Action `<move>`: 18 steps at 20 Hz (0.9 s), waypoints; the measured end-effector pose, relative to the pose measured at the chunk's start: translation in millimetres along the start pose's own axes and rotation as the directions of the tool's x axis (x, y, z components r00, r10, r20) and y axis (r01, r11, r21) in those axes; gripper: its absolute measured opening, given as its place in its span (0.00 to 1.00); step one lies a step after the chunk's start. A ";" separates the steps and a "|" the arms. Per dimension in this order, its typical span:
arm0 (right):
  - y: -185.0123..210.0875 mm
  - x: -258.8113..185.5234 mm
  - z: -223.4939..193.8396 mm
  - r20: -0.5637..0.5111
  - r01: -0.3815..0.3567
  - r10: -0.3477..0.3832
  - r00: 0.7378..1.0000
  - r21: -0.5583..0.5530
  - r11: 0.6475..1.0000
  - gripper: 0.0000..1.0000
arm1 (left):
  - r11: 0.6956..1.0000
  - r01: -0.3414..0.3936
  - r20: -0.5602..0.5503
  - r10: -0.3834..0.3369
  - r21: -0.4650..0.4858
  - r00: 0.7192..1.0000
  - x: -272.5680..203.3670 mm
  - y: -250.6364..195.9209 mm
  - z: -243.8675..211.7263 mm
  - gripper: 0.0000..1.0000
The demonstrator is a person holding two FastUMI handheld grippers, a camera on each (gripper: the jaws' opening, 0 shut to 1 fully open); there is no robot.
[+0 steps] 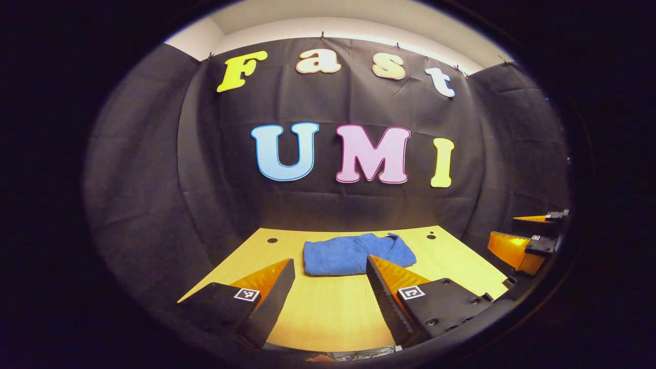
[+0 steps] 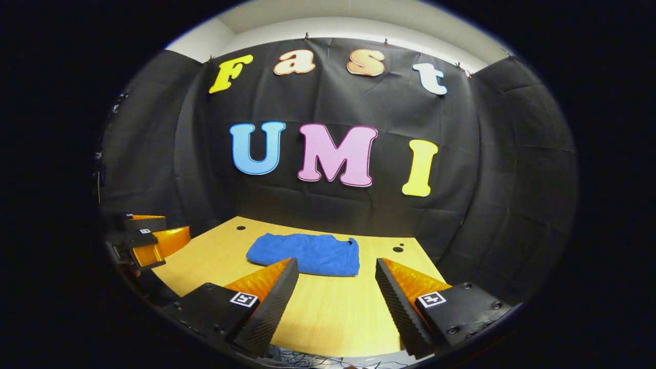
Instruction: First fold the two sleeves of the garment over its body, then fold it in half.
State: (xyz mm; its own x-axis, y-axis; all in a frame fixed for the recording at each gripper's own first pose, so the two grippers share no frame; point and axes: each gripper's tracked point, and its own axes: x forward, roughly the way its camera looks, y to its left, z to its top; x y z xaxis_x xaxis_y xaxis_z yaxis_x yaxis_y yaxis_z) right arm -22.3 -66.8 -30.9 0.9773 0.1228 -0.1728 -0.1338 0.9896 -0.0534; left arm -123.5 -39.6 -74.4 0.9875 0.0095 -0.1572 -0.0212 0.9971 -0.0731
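While both grippers hang open, the garment [image 1: 356, 252] lies mid-table [image 1: 328, 312].

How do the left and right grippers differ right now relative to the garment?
The left gripper has the garment lying ahead between its fingers, one fingertip overlapping the garment's near edge in its view; the right gripper sees the garment slightly left of centre, its fingertips short of it. Both are open, hold nothing, and hover above the table, side by side.
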 end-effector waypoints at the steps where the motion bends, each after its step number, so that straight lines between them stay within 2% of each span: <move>1: 1.7 -9.0 2.2 0.007 -0.005 0.005 1.000 -0.007 1.000 0.96 | 1.000 0.008 0.017 -0.007 -0.008 1.000 -8.5 -4.6 9.1 0.81; 4: -9.3 -20.5 22.9 0.052 0.022 -0.020 0.998 -0.038 0.999 0.96 | 0.999 0.024 0.071 -0.022 -0.024 0.997 -21.8 -13.9 40.9 0.81; 8: -13.4 -11.3 63.6 0.131 0.000 0.005 0.991 -0.043 0.999 0.96 | 1.000 -0.008 0.167 0.005 0.017 0.986 -24.5 -19.0 81.7 0.80; 10: -19.2 -6.2 80.6 0.170 -0.016 0.023 0.985 -0.044 0.999 0.96 | 1.000 -0.015 0.193 0.013 0.008 0.981 -24.3 -28.7 93.8 0.80; 14: -32.1 0.1 90.6 0.161 -0.076 0.082 0.984 -0.043 0.996 0.96 | 0.999 -0.020 0.195 0.025 -0.028 0.980 -18.9 -52.7 111.1 0.80; 18: -63.5 7.0 95.7 0.153 -0.058 0.066 0.986 -0.054 0.997 0.96 | 1.000 -0.010 0.205 0.012 -0.010 0.979 -9.0 -74.2 125.1 0.80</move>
State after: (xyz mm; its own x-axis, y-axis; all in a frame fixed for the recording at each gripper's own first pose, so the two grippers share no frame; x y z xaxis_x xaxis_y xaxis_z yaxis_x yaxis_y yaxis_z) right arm 8.8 -121.5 65.4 0.9799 0.1979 -0.0239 -0.1993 0.9752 -0.0967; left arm -111.3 -104.3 55.7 0.9982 0.0367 0.0469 -0.0328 0.9961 -0.0818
